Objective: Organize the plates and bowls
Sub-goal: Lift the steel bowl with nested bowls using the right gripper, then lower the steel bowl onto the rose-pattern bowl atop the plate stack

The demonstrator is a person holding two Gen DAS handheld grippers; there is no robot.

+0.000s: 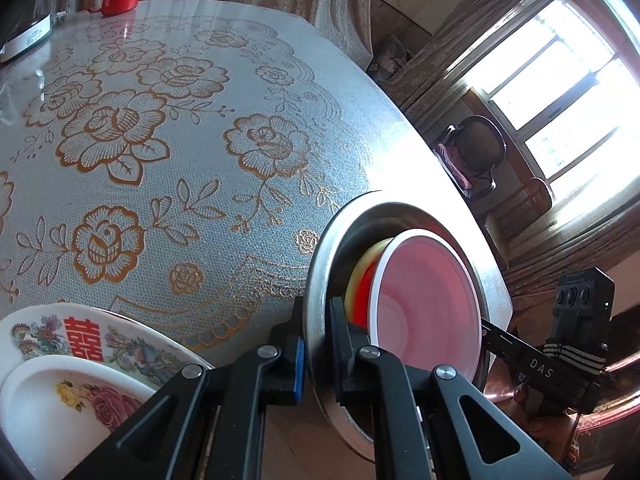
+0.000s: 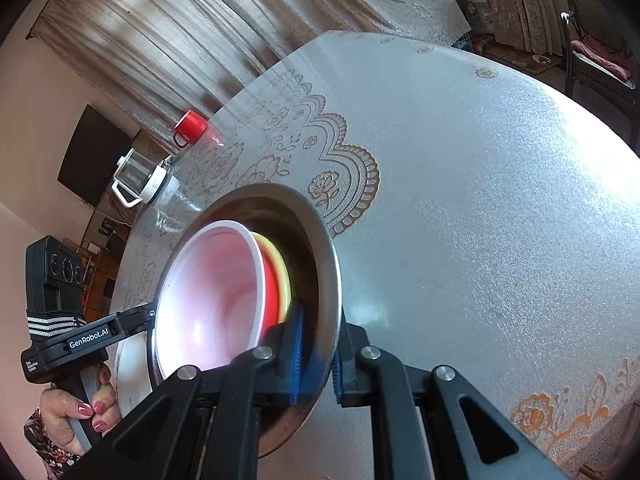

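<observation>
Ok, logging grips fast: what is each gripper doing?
Left gripper: shut on the metal bowl rim.
Right gripper: shut on the same rim, opposite side.

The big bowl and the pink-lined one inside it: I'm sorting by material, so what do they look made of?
Big bowl: metal, likely stainless steel; thin grey rim, shiny, mirrors the colours inside it. Pink-lined bowl: probably plastic or melamine; smooth glossy inside, thin white rim, red outside. Ceramic can't be excluded.
</observation>
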